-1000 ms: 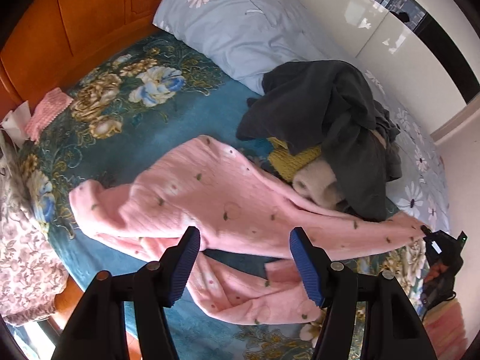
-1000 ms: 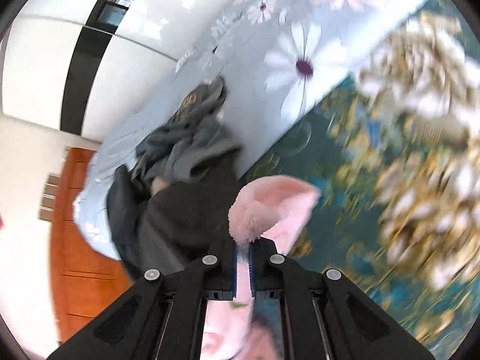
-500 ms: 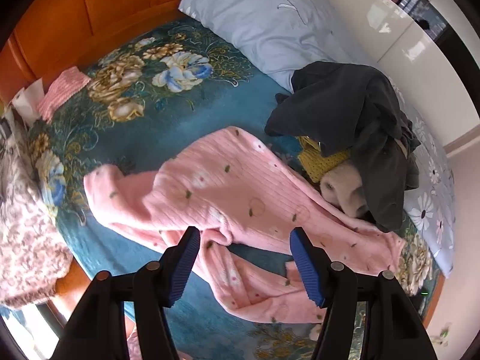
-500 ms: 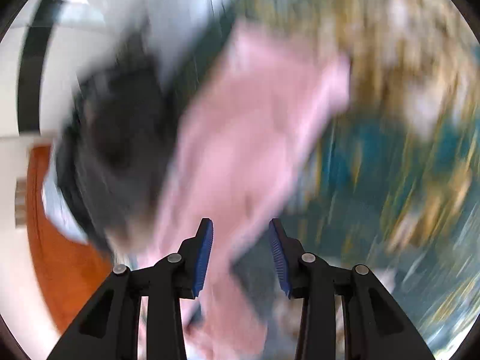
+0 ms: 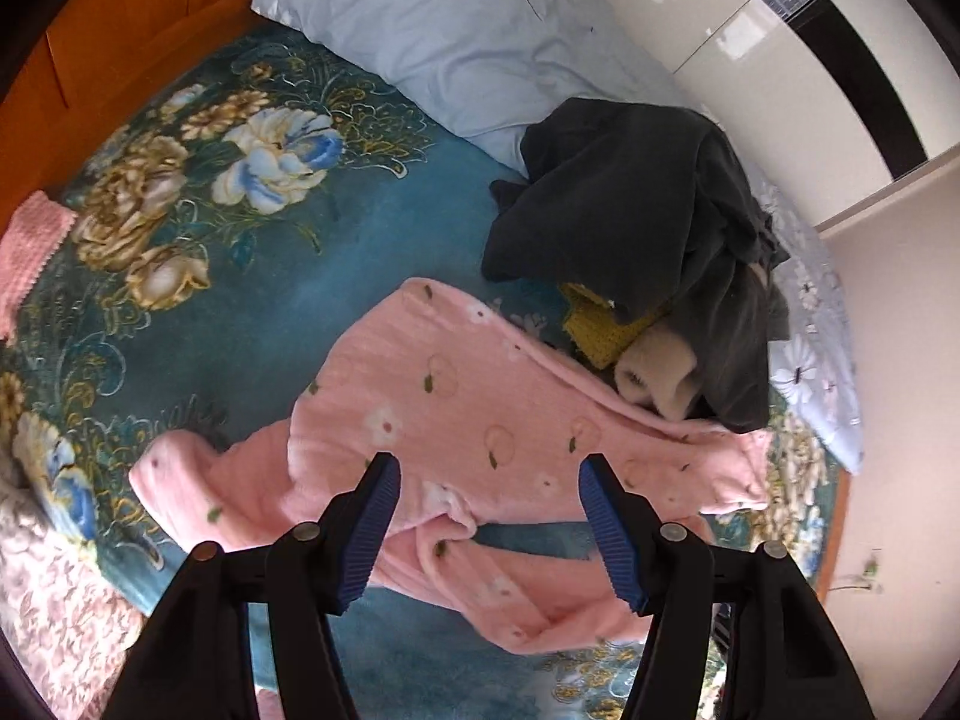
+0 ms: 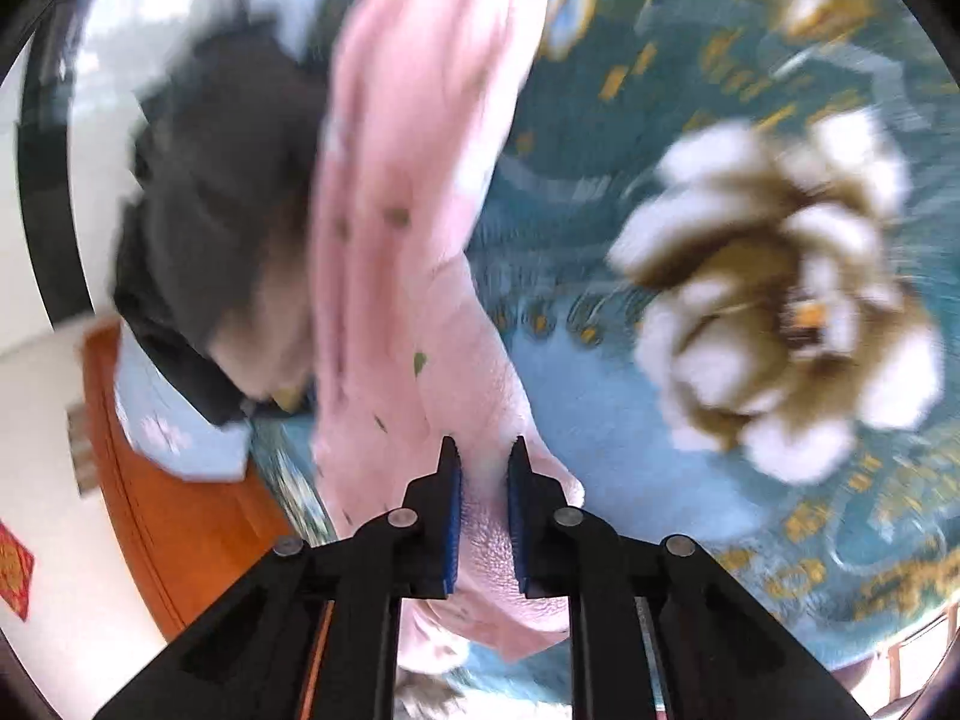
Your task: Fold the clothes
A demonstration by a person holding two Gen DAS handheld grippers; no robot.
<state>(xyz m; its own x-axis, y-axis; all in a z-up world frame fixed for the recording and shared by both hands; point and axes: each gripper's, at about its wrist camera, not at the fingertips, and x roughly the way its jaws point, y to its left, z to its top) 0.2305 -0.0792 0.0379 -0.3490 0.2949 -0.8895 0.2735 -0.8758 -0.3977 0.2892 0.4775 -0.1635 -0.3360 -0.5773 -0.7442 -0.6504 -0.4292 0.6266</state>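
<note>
A pink fleece garment with small fruit prints lies spread and rumpled across the blue floral bedspread. My left gripper hovers open just above its lower middle, holding nothing. In the blurred right wrist view, my right gripper is shut on a bunched edge of the pink garment, which runs away from the fingers towards the top. A heap of dark grey clothes lies beyond the garment, with a yellow knit and a cream piece poking out underneath.
A pale blue flowered pillow lies at the head, by the orange wooden headboard. A pink knitted cloth sits at the left edge and a floral fabric at lower left. A white glossy wardrobe stands behind the bed.
My right gripper let go of the pink cuff, swung open over the garment, and now pinches a thicker fold. My left gripper stayed open and drifted towards the pillow side.
</note>
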